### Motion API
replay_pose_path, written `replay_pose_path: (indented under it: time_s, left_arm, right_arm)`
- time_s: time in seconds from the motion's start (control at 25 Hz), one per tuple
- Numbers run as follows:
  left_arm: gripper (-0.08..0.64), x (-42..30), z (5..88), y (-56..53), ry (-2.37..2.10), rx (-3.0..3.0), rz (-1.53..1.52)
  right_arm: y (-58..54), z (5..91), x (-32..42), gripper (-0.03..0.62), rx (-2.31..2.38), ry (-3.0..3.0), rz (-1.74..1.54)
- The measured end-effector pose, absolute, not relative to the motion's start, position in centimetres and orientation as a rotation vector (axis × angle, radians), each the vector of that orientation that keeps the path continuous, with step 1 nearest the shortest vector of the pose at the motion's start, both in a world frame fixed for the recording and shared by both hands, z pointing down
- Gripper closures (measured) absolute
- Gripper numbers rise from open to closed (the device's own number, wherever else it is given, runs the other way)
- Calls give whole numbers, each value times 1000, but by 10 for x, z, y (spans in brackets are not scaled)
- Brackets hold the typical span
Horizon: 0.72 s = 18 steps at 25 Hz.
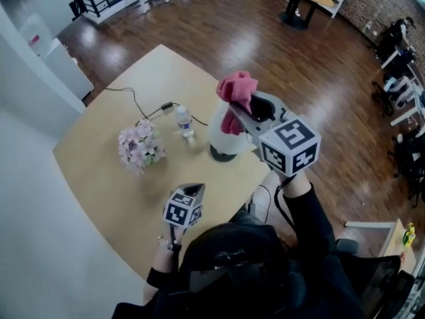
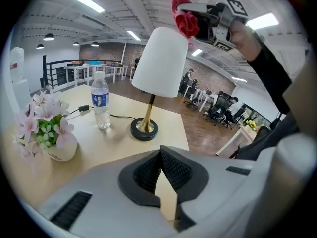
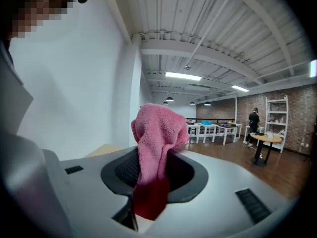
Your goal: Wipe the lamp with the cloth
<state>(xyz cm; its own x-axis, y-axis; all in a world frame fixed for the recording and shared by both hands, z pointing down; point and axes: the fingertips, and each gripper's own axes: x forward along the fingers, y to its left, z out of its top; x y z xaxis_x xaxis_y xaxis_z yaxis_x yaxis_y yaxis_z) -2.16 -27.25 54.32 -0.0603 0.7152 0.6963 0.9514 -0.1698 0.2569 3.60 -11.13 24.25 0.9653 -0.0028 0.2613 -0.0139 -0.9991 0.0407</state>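
The lamp (image 1: 222, 135) has a white shade (image 2: 161, 62), a brass stem and a black base (image 2: 144, 129); it stands near the table's right edge. My right gripper (image 1: 240, 107) is raised above the shade and shut on a pink cloth (image 1: 236, 92), which bunches out past its jaws (image 3: 156, 133). From the left gripper view the cloth (image 2: 184, 18) hangs just over the shade's top right. My left gripper (image 1: 197, 193) is low over the near side of the table, jaws shut with nothing between them (image 2: 159, 175).
On the light wooden table (image 1: 99, 151) stand a pot of pink flowers (image 1: 138, 146) and a small water bottle (image 1: 185, 123) left of the lamp. The lamp's black cord (image 1: 136, 103) runs toward the table's far edge. Dark wood floor surrounds the table.
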Motion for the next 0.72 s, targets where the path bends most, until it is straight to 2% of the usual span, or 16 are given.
replay_pose_path:
  time_s: [0.4, 0.72]
  left_arm:
    - [558, -22, 543, -274, -1586, -2072, -1151]
    - [558, -21, 545, -257, -1488, -2160, -1207]
  right_arm:
    - [-118, 273, 103, 463, 2872, -331, 506]
    - [-82, 274, 128, 463, 2794, -382, 619]
